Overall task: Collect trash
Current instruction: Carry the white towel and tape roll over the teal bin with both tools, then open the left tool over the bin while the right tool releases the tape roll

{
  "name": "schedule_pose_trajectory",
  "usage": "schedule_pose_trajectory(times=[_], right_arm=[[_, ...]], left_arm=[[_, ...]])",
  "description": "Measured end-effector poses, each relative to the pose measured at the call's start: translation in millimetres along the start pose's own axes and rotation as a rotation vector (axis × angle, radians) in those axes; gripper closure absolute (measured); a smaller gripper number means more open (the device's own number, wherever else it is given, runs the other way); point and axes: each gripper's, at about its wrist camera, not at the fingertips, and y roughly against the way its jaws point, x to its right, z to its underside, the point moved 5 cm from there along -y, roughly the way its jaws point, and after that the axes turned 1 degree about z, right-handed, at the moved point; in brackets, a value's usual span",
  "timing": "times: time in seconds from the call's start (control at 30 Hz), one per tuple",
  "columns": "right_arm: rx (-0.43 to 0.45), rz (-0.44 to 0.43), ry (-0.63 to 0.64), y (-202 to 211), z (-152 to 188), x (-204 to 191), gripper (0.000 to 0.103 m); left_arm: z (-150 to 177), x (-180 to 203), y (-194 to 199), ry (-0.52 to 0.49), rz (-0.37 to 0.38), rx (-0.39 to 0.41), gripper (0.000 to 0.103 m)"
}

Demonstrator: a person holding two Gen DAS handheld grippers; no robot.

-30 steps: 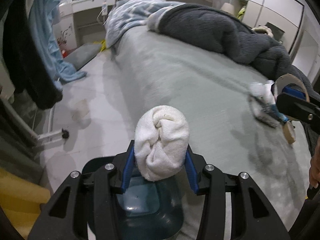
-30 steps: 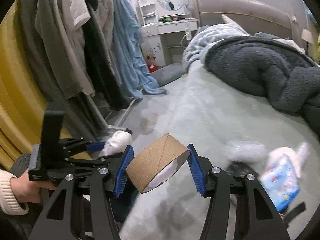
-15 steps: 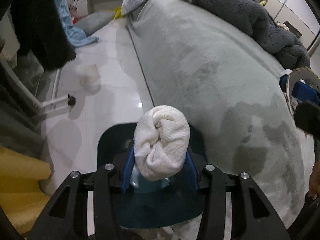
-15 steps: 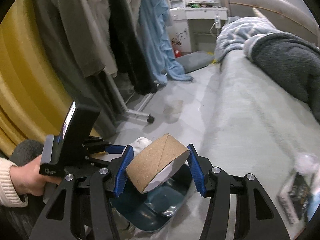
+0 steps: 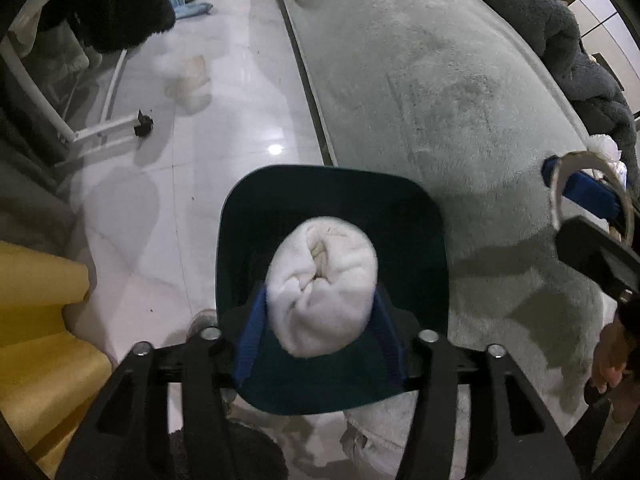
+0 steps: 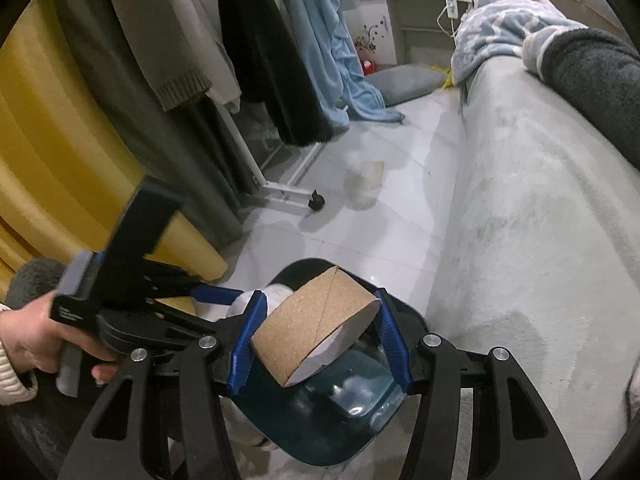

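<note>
My left gripper (image 5: 320, 300) is shut on a rolled white tissue wad (image 5: 322, 284) and holds it right above the open dark teal trash bin (image 5: 332, 184) on the floor beside the bed. My right gripper (image 6: 320, 332) is shut on a brown cardboard tube (image 6: 316, 324) and holds it over the same bin (image 6: 320, 420). In the right wrist view the left gripper (image 6: 240, 300) comes in from the left with the wad (image 6: 276, 294) just behind the tube. In the left wrist view the right gripper (image 5: 584, 196) and the tube (image 5: 560, 176) show at the right edge.
A grey bed (image 5: 440, 92) fills the right, with a dark blanket (image 6: 592, 64) on it. A clothes rack foot with a caster (image 6: 316, 204) stands on the white tile floor, near a clear plastic cup (image 6: 368, 176). Hanging clothes (image 6: 256, 40) and a yellow curtain (image 6: 60, 140) are on the left.
Both grippers have moved from above the bed down towards the bin, which now lies directly under the wad and the tube. Both stay shut on their loads.
</note>
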Motion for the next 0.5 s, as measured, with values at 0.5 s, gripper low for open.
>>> schedule_pose_trajectory(times=[0.5], right_arm=[[-0.171,0.008,0.012,-60,29,-13,0.047]], left_arm=[[-10,-18,60,-0.034,-0.045,0.197,0.023]])
